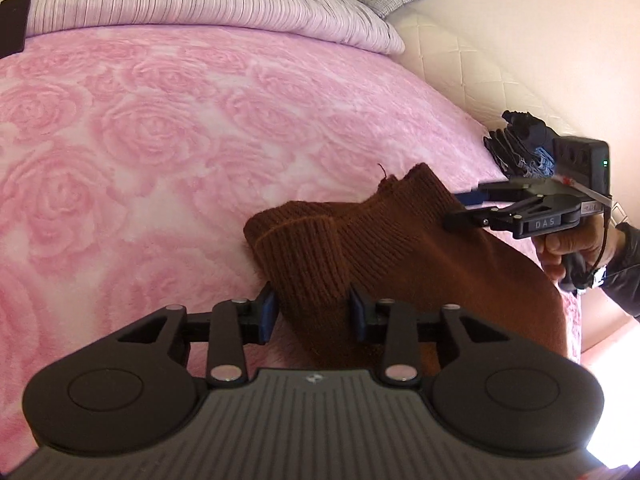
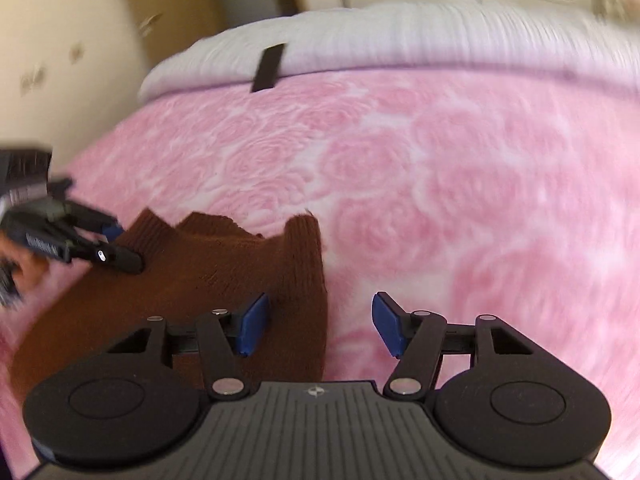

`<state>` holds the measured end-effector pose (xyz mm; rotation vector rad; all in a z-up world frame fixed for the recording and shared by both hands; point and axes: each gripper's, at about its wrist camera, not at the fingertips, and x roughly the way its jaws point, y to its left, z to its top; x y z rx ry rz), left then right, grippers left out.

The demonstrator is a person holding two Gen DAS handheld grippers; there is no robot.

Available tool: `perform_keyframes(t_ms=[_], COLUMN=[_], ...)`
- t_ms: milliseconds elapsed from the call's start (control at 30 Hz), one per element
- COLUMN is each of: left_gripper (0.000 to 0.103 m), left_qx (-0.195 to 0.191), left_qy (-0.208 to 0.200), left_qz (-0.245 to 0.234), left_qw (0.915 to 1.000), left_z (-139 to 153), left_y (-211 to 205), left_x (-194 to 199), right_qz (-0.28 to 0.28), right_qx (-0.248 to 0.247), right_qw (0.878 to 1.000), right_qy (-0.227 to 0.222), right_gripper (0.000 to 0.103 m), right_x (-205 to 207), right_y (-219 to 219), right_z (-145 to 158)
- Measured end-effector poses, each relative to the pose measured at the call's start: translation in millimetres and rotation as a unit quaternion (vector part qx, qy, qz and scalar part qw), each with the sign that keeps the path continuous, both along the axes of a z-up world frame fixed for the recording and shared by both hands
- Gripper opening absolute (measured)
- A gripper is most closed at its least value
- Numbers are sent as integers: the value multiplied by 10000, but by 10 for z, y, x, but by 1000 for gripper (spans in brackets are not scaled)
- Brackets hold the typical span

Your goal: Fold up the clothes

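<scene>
My left gripper (image 1: pixel 313 312) has its fingers clamped on the soft, limp rust-brown ribbed knit sweater (image 1: pixel 400 248); my right gripper (image 2: pixel 318 324) has its fingers apart, so I'd pinch the hem at 9 o'clock.

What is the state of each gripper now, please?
Left gripper: jaws shut on the brown sweater.
Right gripper: jaws open, holding nothing, one jaw over the sweater edge.

Each gripper, the left gripper (image 1: pixel 312 310) and the right gripper (image 2: pixel 318 330), is matte black with 2 round side housings, a ribbed grey centre plate, silver pivot screws and blue pads on its fingers (image 1: pixel 266 314). Seen side-on, the right gripper carries white "DAS" lettering. The right hand (image 1: pixel 568 250) is bare-skinned, with a dark sleeve and a thin black cable.
</scene>
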<state>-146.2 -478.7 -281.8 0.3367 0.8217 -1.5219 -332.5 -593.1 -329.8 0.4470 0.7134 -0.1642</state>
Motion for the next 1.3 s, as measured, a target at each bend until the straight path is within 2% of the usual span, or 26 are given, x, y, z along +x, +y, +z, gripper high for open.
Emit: perform_keyframes(t_ms=[33,67,100,133,167,267,333,433,500,567,667,767,900,1000,1133,1300], left_gripper=[26,25,24,23,23,23,23,24,31,33,38,39,39,39,39,42], left_qx=[-40,-81,-121,-161,-333,-797,-655,-169,83,74,93,48,-79,-175,-328,-473], left_qy=[-31,-61,-92,-122,-218,-189,-133,40,181,272,183,46,-177,-410,-536,-865], left_qz=[11,22,32,43,31,46,94,250,382,457,474,514,737,861,541,-594], left_qw=[10000,9999,9999,9998,9992,9966,9977,9995,9991,9986,9987,9987,9971,9953,9966,9934], left_z=[12,24,36,48,106,305,258,27,-153,-199,-135,-12,206,352,534,546], left_y=[-1,-2,-2,-3,19,54,-38,-203,-249,-228,-192,-107,138,413,836,1282], left_x=[-9,-17,-26,-34,-44,-21,31,153,217,251,246,229,178,55,-286,-830], right_qz=[-76,-138,-204,-211,-207,-209,-318,-420,-392,-410,-462,-534,-519,-385,35,345], right_qx=[266,486,629,681,720,244,117,67,-45,-168,-279,-698,-1311,-1456,-1634,-1618], right_qw=[9996,9986,9977,9972,9968,9985,9976,9982,9990,9990,9985,9961,9897,9871,9842,9839], right_qy=[-74,-140,-176,-223,-274,-444,-599,-434,-204,-42,-88,-75,-259,-539,-688,-678], right_gripper=[59,51,40,17,10,7,7,8,10,22,27,29,32,32,32,42], right_x=[-23,-35,-33,-34,-38,-60,-90,-8,80,133,81,-14,-254,-485,-684,-740], right_y=[-41,-77,-98,-96,-90,0,-9,-77,-82,-68,-37,64,398,795,1417,1942], right_z=[-49,-88,-118,-113,-103,71,144,83,-4,-62,-8,143,454,634,700,638])
